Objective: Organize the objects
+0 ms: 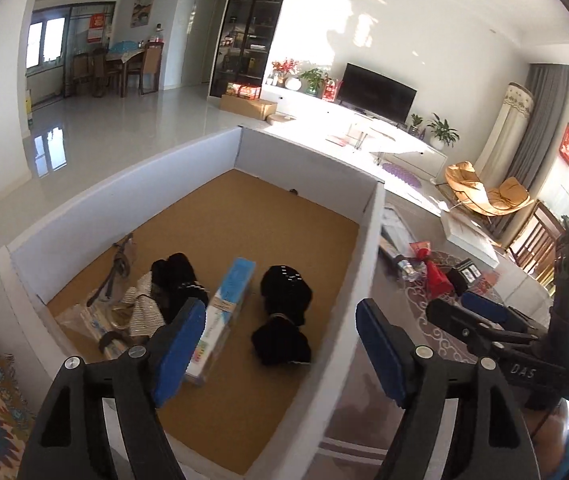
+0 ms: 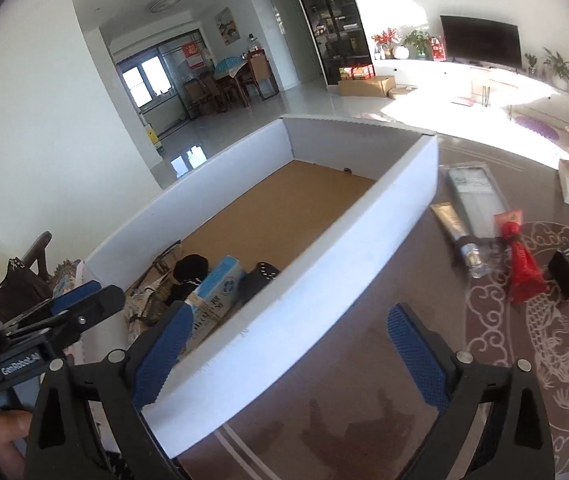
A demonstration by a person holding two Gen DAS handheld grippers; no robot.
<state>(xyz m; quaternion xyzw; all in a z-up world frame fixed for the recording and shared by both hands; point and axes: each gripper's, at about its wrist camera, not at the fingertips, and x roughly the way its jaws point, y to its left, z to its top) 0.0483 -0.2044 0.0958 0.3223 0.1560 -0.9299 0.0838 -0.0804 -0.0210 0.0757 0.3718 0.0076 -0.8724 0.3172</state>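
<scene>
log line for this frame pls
left tool: open, empty | right tool: open, empty | box: socks, blue carton inside | table: red packet outside

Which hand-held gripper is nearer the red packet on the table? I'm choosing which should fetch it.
Right. The right hand-held gripper hangs open over the table beside the box, the red packet ahead to its right. The left hand-held gripper is open over the box.

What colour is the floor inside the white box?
The box floor is a tan, cork-like brown; the left wrist view shows it best.
</scene>
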